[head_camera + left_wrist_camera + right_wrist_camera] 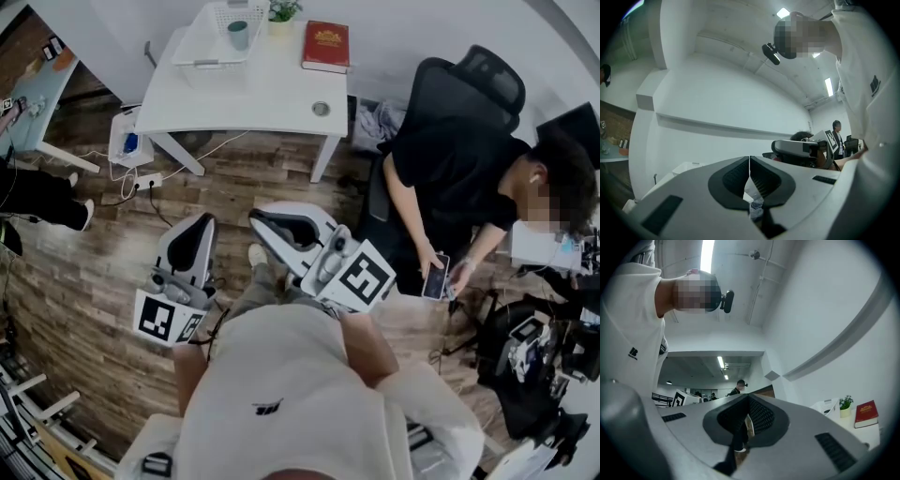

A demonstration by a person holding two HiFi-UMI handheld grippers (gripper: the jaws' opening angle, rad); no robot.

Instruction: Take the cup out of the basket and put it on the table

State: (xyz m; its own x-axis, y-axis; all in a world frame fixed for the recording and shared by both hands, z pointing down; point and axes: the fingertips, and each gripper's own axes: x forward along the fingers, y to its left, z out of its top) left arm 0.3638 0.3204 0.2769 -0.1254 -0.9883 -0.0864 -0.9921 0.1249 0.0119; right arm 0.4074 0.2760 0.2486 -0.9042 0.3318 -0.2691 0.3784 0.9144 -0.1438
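A teal cup (238, 34) stands inside the white wire basket (208, 42) at the back left of the white table (253, 94). Both grippers are held low in front of the person's body, over the wooden floor and well short of the table. My left gripper (200, 221) is shut with nothing between its jaws, and its own view shows the pads meeting in a thin line (749, 159). My right gripper (259, 218) is also shut and empty (748, 400). The right gripper view shows the basket (829, 405) far off at the right; the cup is hidden there.
On the table are a small potted plant (282, 13), a red book (325, 45) and a round cable port (321, 109). A person in black sits in an office chair (469, 89) at the right, holding a phone (436, 277). A power strip (147, 180) and cables lie on the floor left of the table.
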